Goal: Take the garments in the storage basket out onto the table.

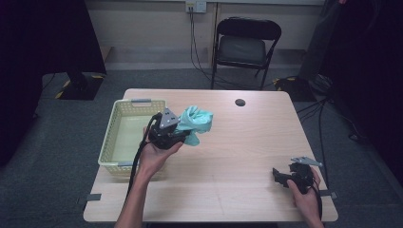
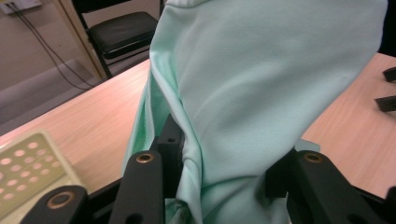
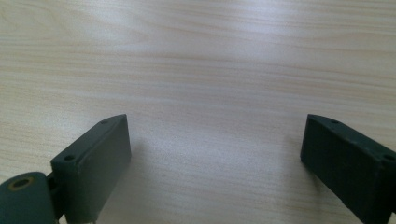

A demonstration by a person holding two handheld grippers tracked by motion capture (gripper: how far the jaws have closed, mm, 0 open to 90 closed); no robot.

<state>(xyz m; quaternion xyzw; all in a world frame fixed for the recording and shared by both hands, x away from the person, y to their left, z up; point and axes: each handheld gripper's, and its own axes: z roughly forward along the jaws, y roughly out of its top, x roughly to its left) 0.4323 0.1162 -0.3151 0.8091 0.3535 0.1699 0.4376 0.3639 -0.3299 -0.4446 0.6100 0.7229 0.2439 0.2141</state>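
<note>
Gripping mint cloth (image 2: 261, 93) — left tool (image 1: 183, 130) tips hidden, right tool (image 3: 215, 154) wide, bare.

No readable text, label, brand, number or sign appears on anything in these views of the table.

The crumpled mint-green fabric cloth (image 2: 261, 93) is running past the top edge and hiding the left tongs' (image 2: 224, 168) pads.
</note>
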